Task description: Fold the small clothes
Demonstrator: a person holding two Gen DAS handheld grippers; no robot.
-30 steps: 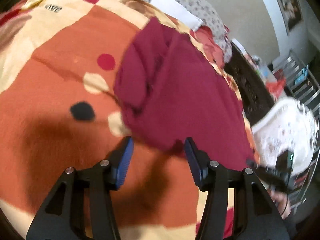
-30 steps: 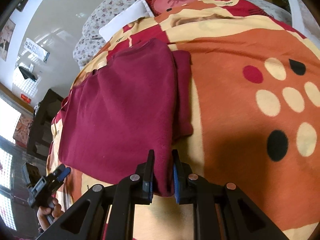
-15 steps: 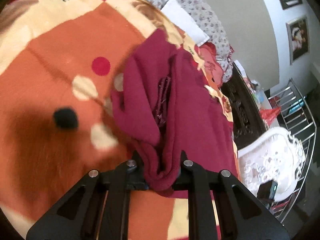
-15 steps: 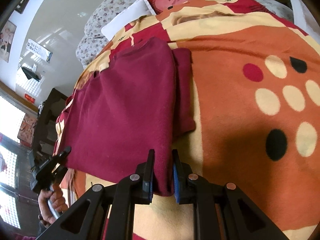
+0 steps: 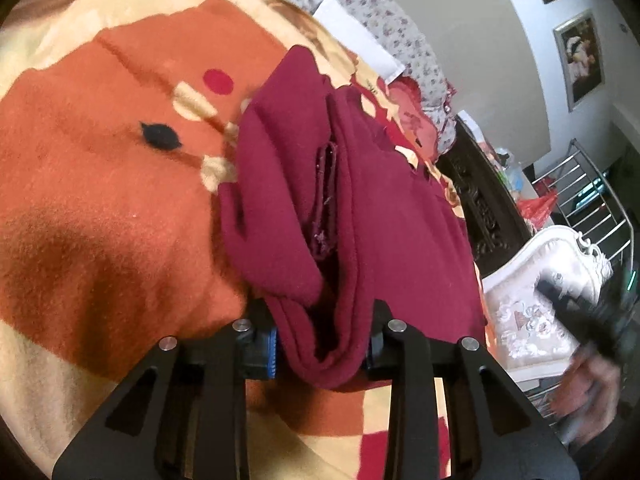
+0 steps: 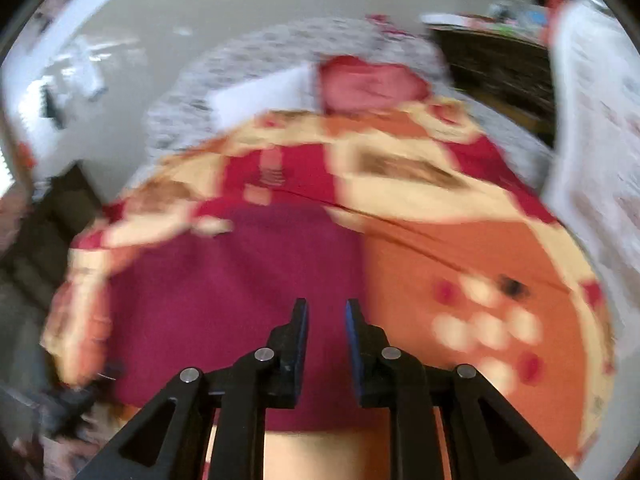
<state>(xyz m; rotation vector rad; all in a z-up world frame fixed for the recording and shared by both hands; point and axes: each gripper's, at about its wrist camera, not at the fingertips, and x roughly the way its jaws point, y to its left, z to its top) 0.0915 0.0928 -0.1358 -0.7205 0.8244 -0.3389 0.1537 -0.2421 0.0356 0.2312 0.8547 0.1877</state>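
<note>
A maroon garment (image 5: 384,216) lies on a bed covered by an orange, cream and red blanket (image 5: 100,184). My left gripper (image 5: 324,344) is shut on a bunched fold of the garment's near edge, which hangs between its fingers. The garment's left side is rolled over. In the blurred right wrist view the garment (image 6: 224,300) lies flat below my right gripper (image 6: 326,320). The right jaws stand a little apart with no cloth between them.
A grey floral pillow (image 5: 360,28) and a white cloth (image 5: 356,36) lie at the head of the bed. Dark carved furniture (image 5: 480,200), a white ornate chair (image 5: 536,280) and a metal rack (image 5: 592,196) stand to the right.
My left gripper closed on the garment's edge and lifted it. My right gripper let go of the garment, opened slightly and pulled up and back fast, which blurs its view.
</note>
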